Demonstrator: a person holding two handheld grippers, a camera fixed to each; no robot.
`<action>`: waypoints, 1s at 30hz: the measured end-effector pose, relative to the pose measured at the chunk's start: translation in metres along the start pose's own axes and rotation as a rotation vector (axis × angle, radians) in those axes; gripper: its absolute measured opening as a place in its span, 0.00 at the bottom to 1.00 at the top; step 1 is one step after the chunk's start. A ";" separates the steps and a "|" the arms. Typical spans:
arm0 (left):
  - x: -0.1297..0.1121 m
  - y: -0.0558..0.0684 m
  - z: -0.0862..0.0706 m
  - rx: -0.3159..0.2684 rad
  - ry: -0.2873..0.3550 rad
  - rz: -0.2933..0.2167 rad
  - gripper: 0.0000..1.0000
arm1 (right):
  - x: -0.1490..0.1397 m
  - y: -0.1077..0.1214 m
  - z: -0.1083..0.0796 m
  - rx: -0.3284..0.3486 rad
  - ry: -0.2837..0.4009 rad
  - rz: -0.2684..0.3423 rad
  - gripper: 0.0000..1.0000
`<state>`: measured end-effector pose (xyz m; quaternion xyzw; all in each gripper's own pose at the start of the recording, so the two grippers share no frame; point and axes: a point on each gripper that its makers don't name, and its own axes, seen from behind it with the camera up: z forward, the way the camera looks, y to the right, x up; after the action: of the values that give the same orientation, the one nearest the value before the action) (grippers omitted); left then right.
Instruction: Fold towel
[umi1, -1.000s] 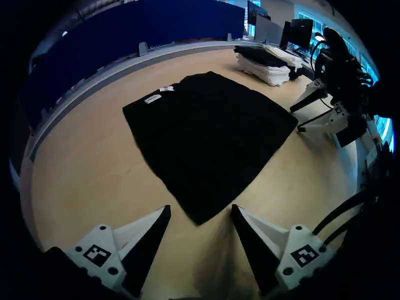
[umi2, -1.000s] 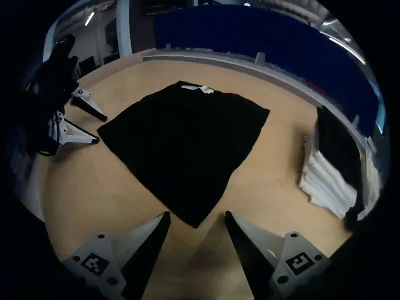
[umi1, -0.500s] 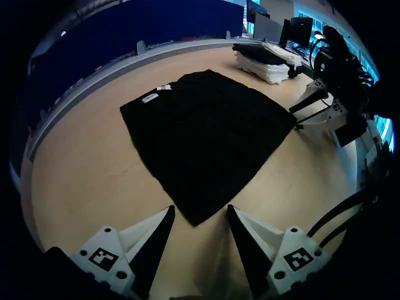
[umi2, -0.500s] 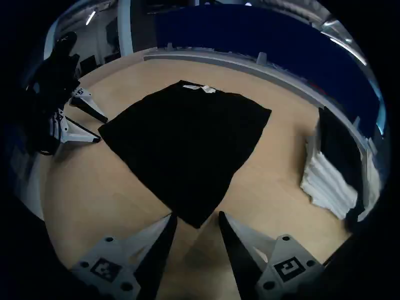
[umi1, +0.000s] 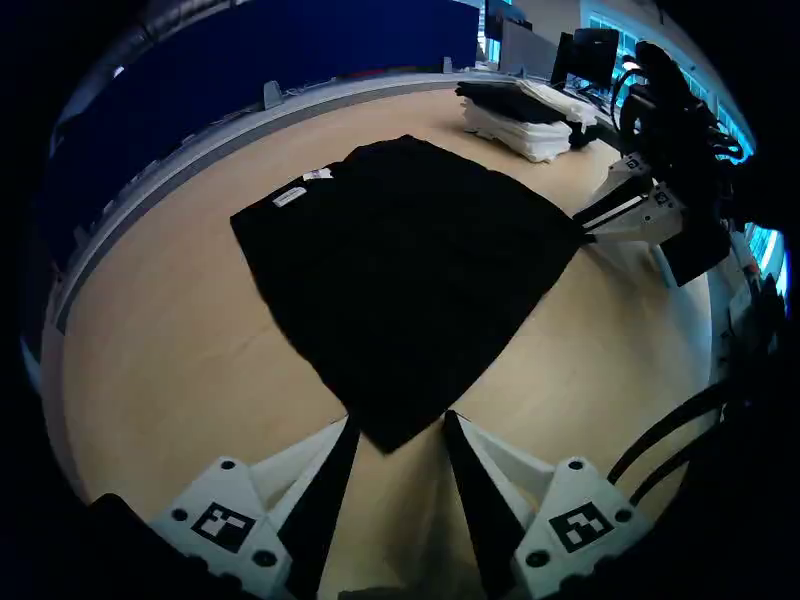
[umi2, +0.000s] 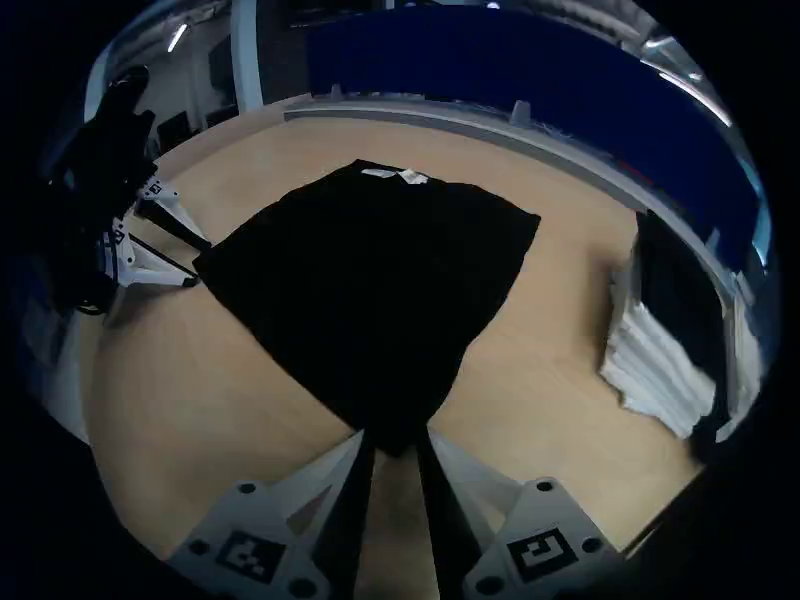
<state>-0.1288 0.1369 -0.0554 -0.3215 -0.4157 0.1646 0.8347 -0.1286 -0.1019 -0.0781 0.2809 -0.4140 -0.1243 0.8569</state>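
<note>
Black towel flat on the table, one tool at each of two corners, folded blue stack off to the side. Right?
Not quite: the folded stack is white with a dark piece on top, not blue, as the right gripper view shows. The rest holds: black towel flat on the table, left tool and right tool each at a corner.

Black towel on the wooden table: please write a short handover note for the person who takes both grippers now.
Left gripper: open, one corner of the black cloth towel between its fingertips.
Right gripper: fingers nearly together around the neighbouring corner; firm grip not certain.
The towel lies spread flat on the light wooden table, with white labels near its far corner.
Done: both grippers set at corners.
To do: pinch both corners, lift, probably fold towards the labelled side.
</note>
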 end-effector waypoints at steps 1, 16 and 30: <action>0.000 0.000 0.000 0.001 -0.001 0.000 0.55 | 0.000 0.000 0.000 0.000 0.000 0.001 0.29; 0.002 -0.007 0.000 0.014 -0.010 -0.001 0.18 | 0.005 -0.003 0.003 0.010 0.001 0.021 0.20; 0.006 -0.007 -0.002 0.022 0.001 -0.012 0.09 | 0.021 -0.002 0.002 0.019 0.022 0.046 0.16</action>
<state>-0.1240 0.1340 -0.0478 -0.3099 -0.4152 0.1636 0.8395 -0.1165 -0.1137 -0.0649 0.2809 -0.4118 -0.0976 0.8614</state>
